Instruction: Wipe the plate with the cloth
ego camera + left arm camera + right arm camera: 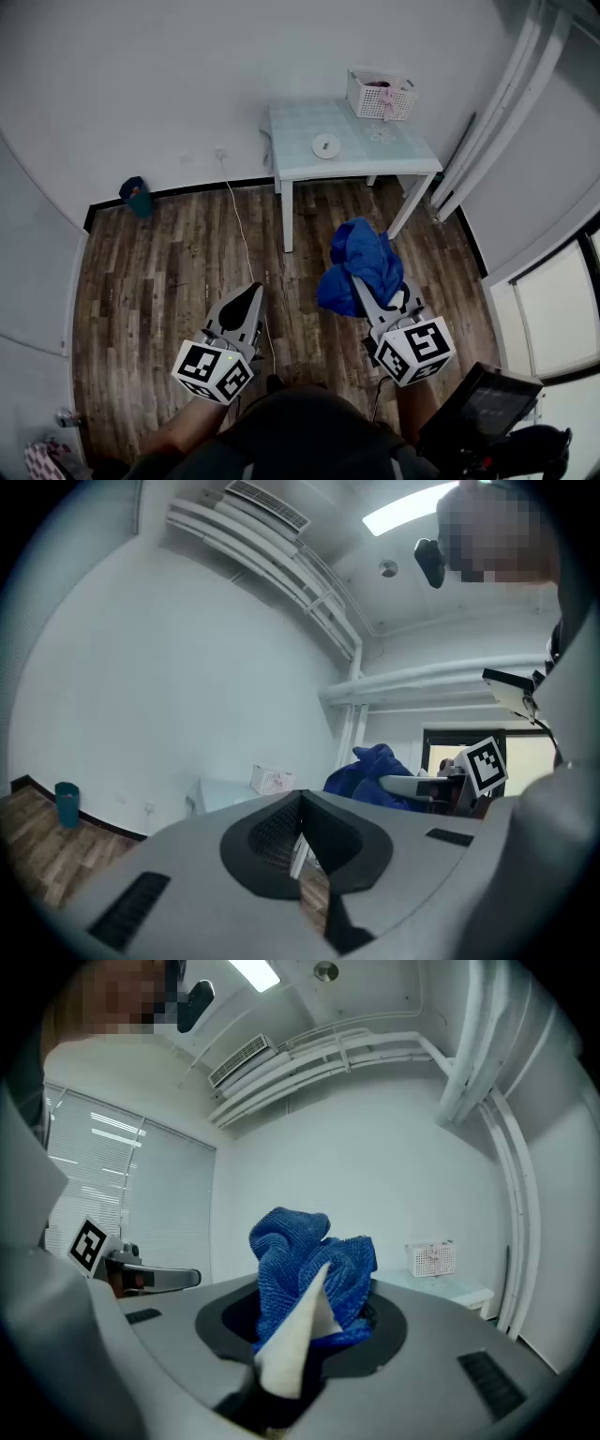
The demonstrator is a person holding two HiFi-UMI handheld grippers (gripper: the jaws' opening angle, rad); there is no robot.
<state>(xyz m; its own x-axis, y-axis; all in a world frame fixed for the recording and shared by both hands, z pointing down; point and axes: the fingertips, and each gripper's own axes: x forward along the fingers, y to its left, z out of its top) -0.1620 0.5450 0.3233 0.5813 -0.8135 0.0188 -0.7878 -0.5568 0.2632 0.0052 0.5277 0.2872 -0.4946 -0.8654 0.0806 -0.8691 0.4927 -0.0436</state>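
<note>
Right gripper (366,291): jaws clamped on a bunched blue cloth (361,258), which billows out of the grip with most of its bulk loose above and ahead of the jaws. Left gripper (247,298): jaws drawn together, nothing between them, held beside the right one. Both hang over the wooden floor (159,281), well apart from the work. Plate (325,145): small, white, round, lying flat near the middle of the pale worktop (300,159) by the far wall, with nothing on it that I can make out from here. Step in hand, as I judge it: bringing the cloth across to the plate, no wiping begun. To do it well, the hold on the cloth must be firm. The loose bulk, rather than the hard jaw tips, should come down onto the plate's face, and the strokes should be light circles. A plate this small will likely skate on a smooth top, so the free left gripper could pin its rim. Containers: white lattice basket (364,101) at the worktop's back right corner, holding something pinkish (385,94), kind not clear; teal tub (138,197) on the floor by the wall, contents hidden
</note>
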